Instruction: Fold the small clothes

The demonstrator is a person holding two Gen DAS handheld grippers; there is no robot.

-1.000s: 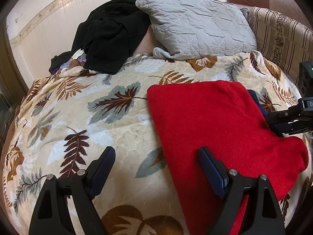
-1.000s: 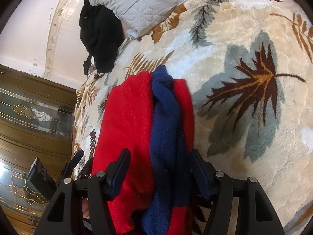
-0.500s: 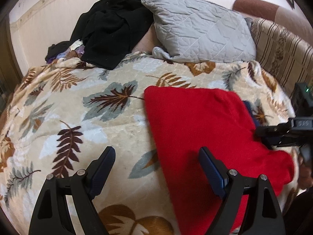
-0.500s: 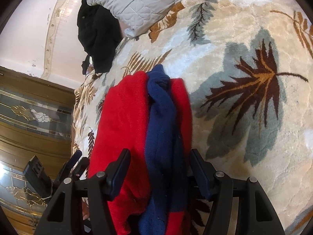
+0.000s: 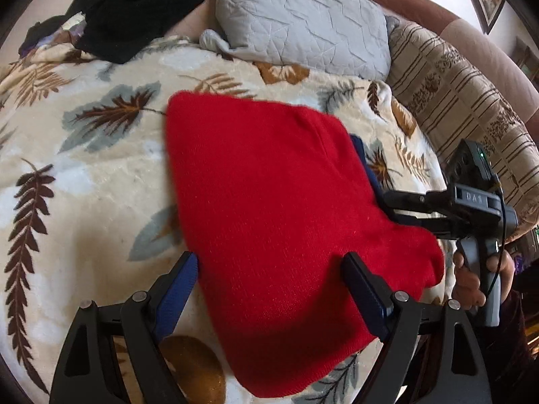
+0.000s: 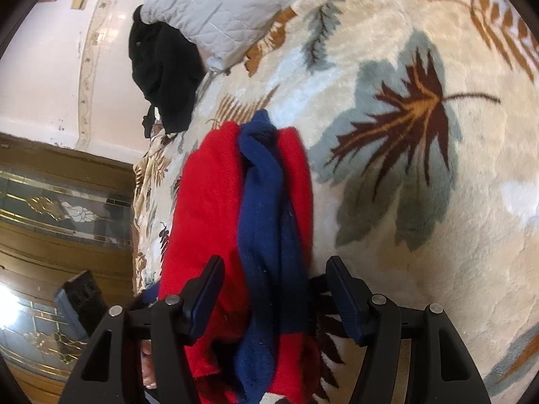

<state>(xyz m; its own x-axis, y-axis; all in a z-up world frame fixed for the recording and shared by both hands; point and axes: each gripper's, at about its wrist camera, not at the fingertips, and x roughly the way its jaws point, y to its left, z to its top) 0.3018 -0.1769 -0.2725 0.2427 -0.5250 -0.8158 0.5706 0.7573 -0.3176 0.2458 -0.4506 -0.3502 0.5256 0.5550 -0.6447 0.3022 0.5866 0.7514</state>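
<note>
Your left gripper point(image 5: 269, 289) stands wide open over the near end of the red garment point(image 5: 269, 208), its blue-padded fingers point(image 5: 180, 286) straddling the cloth: one pad sits just off the garment's left edge above the leaf-patterned blanket point(image 5: 84, 175), the other rests over the red fabric toward its right side. Nothing is pinched between them.

Your right gripper point(image 6: 274, 296) is also spread wide, with the folded edge of the garment running between its fingers. From that wrist view you see the red layers point(image 6: 205, 208) sandwiching a navy blue part point(image 6: 266, 208), which bunches at the far end. In the left wrist view this gripper point(image 5: 404, 203) reaches in from the right at the garment's right edge, where a sliver of navy shows.

Farther off, a grey quilted pillow point(image 5: 303, 20) leans at the far side of the blanket, with a heap of black clothing point(image 5: 141, 3) to its left.
</note>
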